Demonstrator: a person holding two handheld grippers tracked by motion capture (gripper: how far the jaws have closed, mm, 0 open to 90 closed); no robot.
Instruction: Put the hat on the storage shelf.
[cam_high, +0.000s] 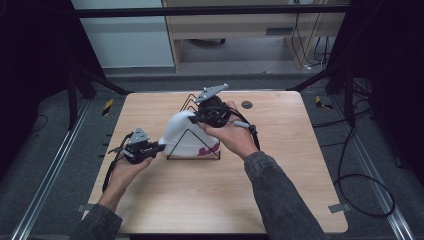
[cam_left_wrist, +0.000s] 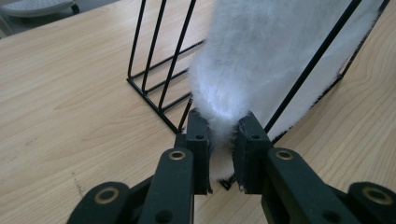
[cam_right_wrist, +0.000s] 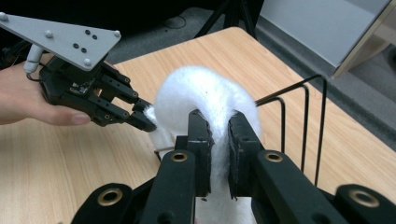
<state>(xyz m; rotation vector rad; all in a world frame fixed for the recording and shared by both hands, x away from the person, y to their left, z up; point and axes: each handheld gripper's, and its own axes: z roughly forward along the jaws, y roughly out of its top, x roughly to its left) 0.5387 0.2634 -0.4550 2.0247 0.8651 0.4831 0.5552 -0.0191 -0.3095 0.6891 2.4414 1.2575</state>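
Note:
A white fluffy fabric piece (cam_high: 182, 134) with a dark red mark at its lower right drapes over a black wire rack (cam_high: 194, 150) in the middle of the wooden table. My left gripper (cam_high: 159, 146) is shut on the fabric's left edge; the left gripper view has the white fur (cam_left_wrist: 261, 51) pinched between its pads (cam_left_wrist: 200, 135). My right gripper (cam_high: 196, 117) is shut on the top of the fabric; in the right gripper view the fur (cam_right_wrist: 201, 91) bulges between its pads (cam_right_wrist: 240, 135). The left gripper (cam_right_wrist: 148, 122) also shows there, biting the fabric's far edge.
The wire rack's upright rods (cam_left_wrist: 154, 51) stand beside the fabric. A small dark round disc (cam_high: 246, 104) lies on the table (cam_high: 210, 200) behind the right hand. Cables (cam_high: 360, 190) trail on the floor to the right. A pale cabinet (cam_high: 250, 30) stands beyond the table.

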